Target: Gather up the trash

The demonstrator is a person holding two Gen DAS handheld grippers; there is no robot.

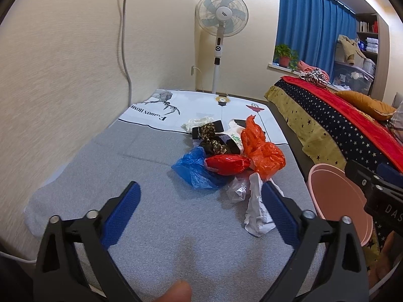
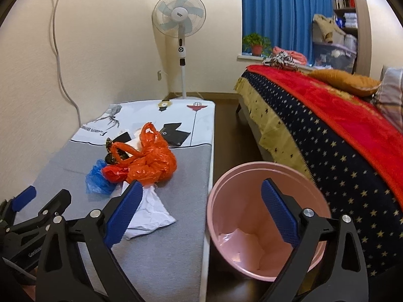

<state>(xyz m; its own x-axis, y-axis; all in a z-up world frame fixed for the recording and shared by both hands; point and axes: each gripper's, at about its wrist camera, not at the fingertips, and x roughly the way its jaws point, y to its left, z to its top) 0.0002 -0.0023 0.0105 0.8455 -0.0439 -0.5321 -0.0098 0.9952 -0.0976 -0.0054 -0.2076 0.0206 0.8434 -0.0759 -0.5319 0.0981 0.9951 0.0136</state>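
My left gripper and right gripper, both tilted downward, blue pads spread wide, nothing between them; my thumb tip shows at the lower edge.

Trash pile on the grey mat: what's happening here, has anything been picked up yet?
A person holds a two-finger gripper in each hand over a grey mat. Both the left gripper and the right gripper are open and hold nothing. The trash lies in a heap on the mat: an orange bag, a blue bag, a red wrapper and crumpled white paper nearest the grippers. A pink bin stands on the floor beside the mat, with something pale already in its bottom.
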